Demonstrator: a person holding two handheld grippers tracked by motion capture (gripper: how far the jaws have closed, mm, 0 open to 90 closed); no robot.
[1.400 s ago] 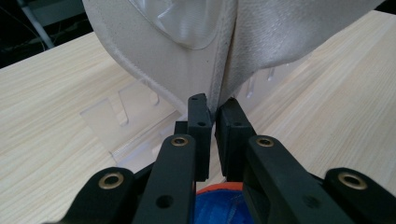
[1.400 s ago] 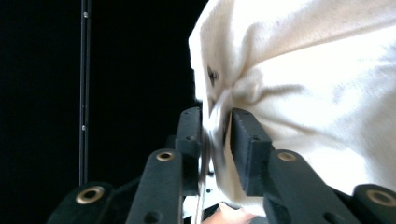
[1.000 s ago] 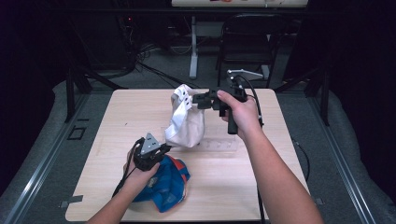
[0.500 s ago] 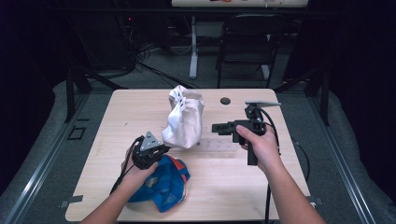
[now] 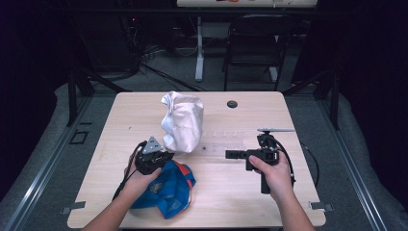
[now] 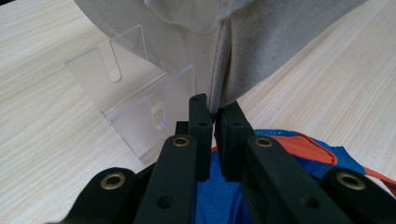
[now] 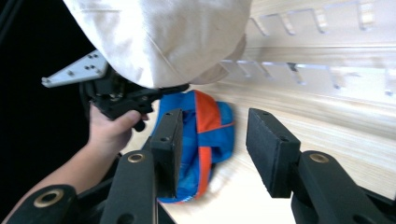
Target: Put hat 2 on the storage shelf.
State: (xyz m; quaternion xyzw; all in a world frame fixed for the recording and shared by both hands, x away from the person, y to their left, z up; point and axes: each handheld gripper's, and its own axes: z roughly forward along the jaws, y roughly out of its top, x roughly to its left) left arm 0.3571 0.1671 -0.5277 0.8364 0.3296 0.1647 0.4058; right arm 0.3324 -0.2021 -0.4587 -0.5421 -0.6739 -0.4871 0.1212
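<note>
- The right gripper (image 5: 230,154) has come down and away from the white canvas cap (image 5: 183,122) toward the table's near right; its jaws, just closing, stand apart with nothing between.
- The left gripper (image 5: 168,155) pinches that cap's lower edge above the blue-and-orange fabric cap (image 5: 166,190).
- Farther off, the white cap sits on a clear acrylic slotted rack (image 6: 135,100).

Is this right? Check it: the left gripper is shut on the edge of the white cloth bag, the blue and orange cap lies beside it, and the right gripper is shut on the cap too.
Not quite. The right gripper is open and empty, as the right gripper view shows. The left gripper is indeed shut on the white cloth bag, and the blue and orange cap lies beside it.
</note>
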